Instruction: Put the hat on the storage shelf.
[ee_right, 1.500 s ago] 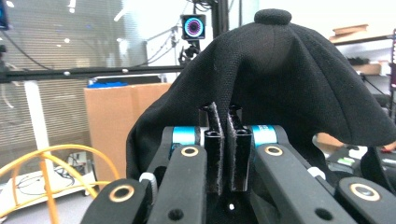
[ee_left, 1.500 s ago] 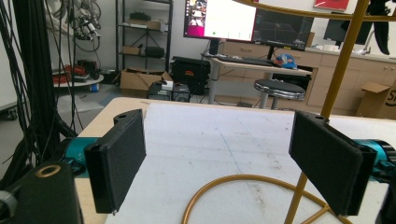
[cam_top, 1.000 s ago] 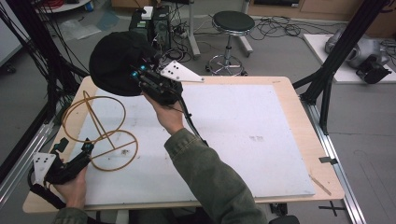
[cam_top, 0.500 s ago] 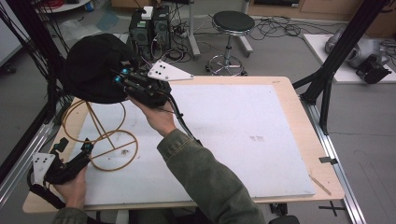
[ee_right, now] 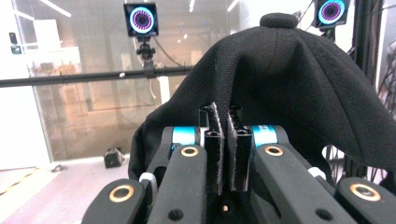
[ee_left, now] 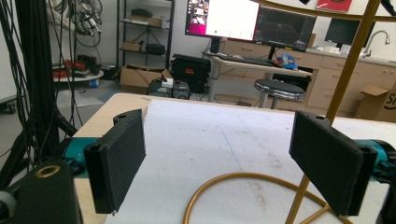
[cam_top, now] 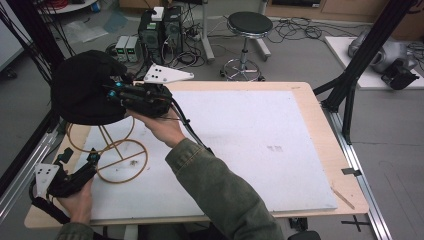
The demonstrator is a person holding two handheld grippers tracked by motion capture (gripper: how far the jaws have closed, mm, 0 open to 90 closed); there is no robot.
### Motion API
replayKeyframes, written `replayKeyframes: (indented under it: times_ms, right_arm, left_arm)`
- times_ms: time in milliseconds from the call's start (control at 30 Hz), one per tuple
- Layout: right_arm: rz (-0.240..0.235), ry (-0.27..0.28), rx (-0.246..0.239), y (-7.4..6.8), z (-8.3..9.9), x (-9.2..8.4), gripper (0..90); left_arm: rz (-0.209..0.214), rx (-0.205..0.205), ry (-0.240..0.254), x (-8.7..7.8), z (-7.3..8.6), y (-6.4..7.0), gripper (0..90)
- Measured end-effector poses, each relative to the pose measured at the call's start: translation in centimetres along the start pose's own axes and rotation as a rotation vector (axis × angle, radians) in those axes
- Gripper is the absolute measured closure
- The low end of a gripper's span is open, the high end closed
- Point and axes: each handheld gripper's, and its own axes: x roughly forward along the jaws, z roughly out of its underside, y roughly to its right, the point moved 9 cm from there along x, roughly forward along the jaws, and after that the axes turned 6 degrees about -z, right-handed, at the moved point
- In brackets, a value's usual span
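Right gripper view shows the right gripper (ee_right: 223, 140) with its jaws pinched nearly together on a fold of the soft black fabric cap (ee_right: 289, 88), held over the top of the gold wire-frame stand (cam_top: 112, 150) at the desk's (cam_top: 310, 105) left end. Left gripper view has the left gripper (ee_left: 224, 163), jaws spread wide and holding nothing, straddling the stand's ring base, its upright rod just beside one jaw.

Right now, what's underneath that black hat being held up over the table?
Under the black hat, in the right claw, stands a gold wire stand: ring base on the white mat, with slanted rods and a loop rising under it. The hat hides the stand's top, so contact can't be judged.
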Motion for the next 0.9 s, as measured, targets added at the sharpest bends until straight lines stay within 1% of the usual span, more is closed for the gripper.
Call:
replayKeyframes:
  times_ms: [133,200,300,433,467,533,600,733,867,900]
  right_arm:
    - [-0.019,-0.03,0.0,-0.2,0.5,0.5,87.9]
    - [-0.02,-0.048,0.006,-0.3,0.8,0.7,87.9]
    - [-0.029,-0.075,0.013,-0.4,1.2,1.0,87.8]
    - [-0.03,-0.096,0.025,-0.3,1.5,1.4,87.7]
    - [-0.026,-0.106,0.028,-0.3,1.6,1.5,87.7]
    - [-0.033,-0.126,0.038,-0.3,1.8,1.6,87.6]
    - [-0.039,-0.152,0.038,-0.4,2.2,1.8,87.4]
    - [-0.036,-0.189,0.045,-0.5,2.6,1.9,87.1]
    - [-0.034,-0.216,0.062,-0.1,2.9,1.8,87.0]
    - [-0.034,-0.228,0.073,-0.1,3.1,1.8,86.9]
  left_arm:
    - [-0.001,0.0,-0.001,0.0,0.0,0.0,18.7]
    - [0.0,-0.001,0.001,0.0,0.0,0.0,18.7]
    - [-0.005,-0.003,-0.01,0.1,0.1,-0.1,18.7]
    - [-0.004,-0.004,-0.008,0.0,0.1,0.0,18.8]
    - [-0.003,-0.005,-0.007,0.0,0.1,0.0,18.8]
    - [-0.001,-0.002,-0.01,-0.1,0.1,0.0,18.8]
    - [0.001,-0.007,-0.009,-0.1,0.0,0.0,18.9]
    - [-0.001,-0.009,-0.012,0.0,0.1,0.0,18.9]
    - [-0.001,-0.008,-0.01,0.0,0.1,-0.1,18.9]
    - [-0.002,-0.009,-0.01,0.0,0.1,-0.1,18.9]
